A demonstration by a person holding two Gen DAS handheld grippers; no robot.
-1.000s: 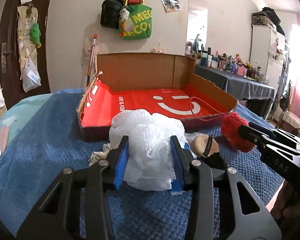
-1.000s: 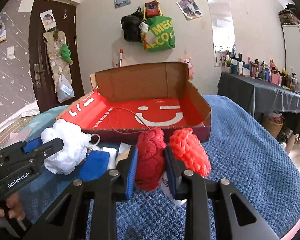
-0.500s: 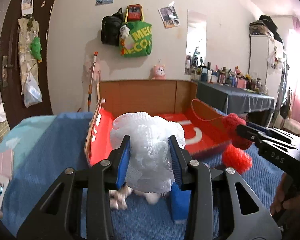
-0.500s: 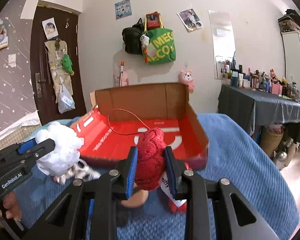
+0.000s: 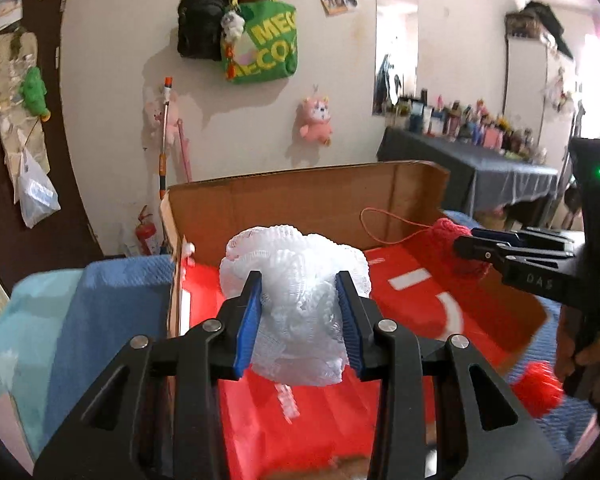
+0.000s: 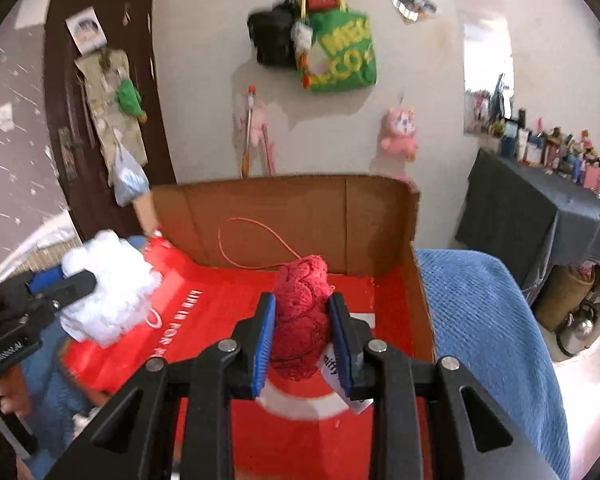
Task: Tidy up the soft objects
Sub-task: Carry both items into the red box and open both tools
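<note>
Both grippers over red box (image 5: 404, 292): left (image 5: 299, 312) fingers clamp white pouf (image 5: 296, 280), right (image 6: 302, 322) red yarn (image 6: 300, 304).

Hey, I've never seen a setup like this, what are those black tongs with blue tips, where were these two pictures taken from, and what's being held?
There is no robot here. A person holds a black hand-held clamp in each hand, and each clamp carries a wide-angle camera looking forward along its two blue-padded fingers. So one picture is the left clamp's view and the other is the right clamp's view.

The left gripper squeezes a white mesh bath puff. The right gripper squeezes a dark red crocheted yarn piece with a thin red string and a paper tag.

Both hang over an open cardboard box with a red printed floor, which sits on a blue textured blanket. A bright red fluffy ball lies on the blanket beside the box.

Each view also catches the other clamp at its edge.
</note>
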